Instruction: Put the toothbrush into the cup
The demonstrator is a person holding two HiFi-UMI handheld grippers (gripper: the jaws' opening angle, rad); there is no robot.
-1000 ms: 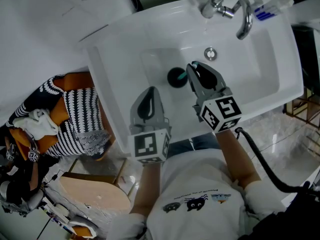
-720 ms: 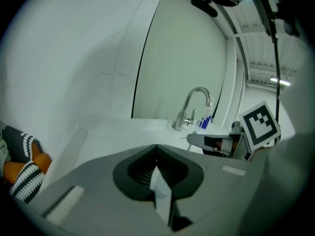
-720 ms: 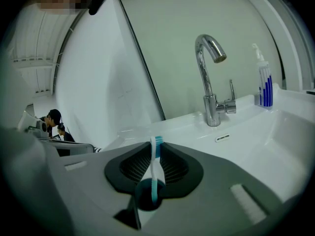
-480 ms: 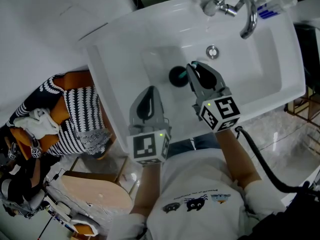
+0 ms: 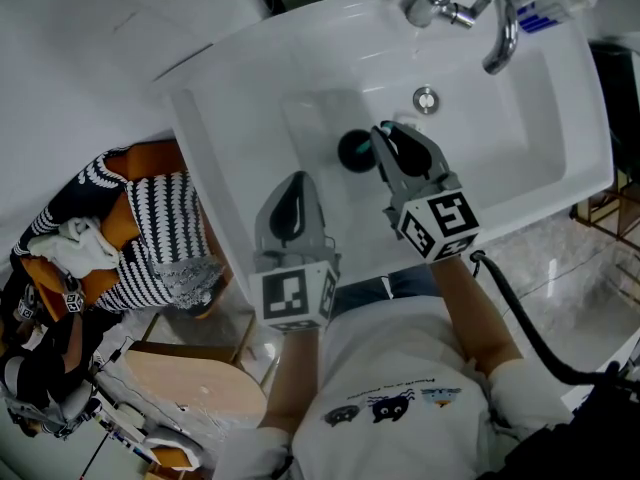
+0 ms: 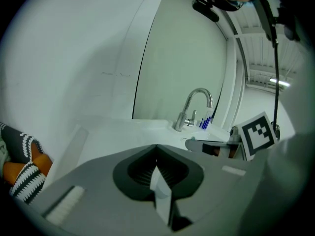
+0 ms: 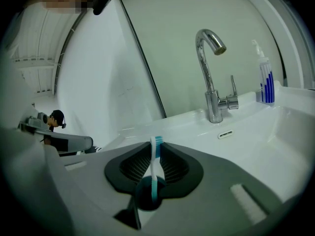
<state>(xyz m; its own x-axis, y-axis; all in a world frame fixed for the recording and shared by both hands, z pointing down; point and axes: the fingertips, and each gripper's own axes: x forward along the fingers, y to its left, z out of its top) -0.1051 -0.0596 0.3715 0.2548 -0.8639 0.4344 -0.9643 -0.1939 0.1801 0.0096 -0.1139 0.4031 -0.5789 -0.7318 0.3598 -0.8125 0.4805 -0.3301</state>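
**A:** What are the fingers of the right gripper (image 7: 156, 145) doing?

**B:** They are pinching the toothbrush (image 7: 154, 168) high up, with the bristles poking just past the tips. The handle hangs down from the pinch. Its lower end lines up with the dark mouth of the cup (image 7: 146, 196), but I can't tell whether it is already inside the rim.

**A:** And the left gripper (image 6: 156, 147)?

**B:** Its tips are pressed together on nothing. It is held over the front edge of the sink (image 5: 230, 93), apart from the cup.

**A:** So what could go wrong from here?

**B:** The cup stands loose on the smooth basin floor, and nothing steadies it. If the handle comes down on the rim instead of through the opening, I'd expect the cup to tip or skate away.

**A:** Anything else?

**B:** The pinch is narrow and the handle is slim and slick. The brush could swivel between the pads (image 7: 133, 168) and drift off line. If it is let go too high, it may bounce out. The long handle could also lean on one side and topple the cup. The faucet (image 5: 492, 28) is well apart, so it's no worry.
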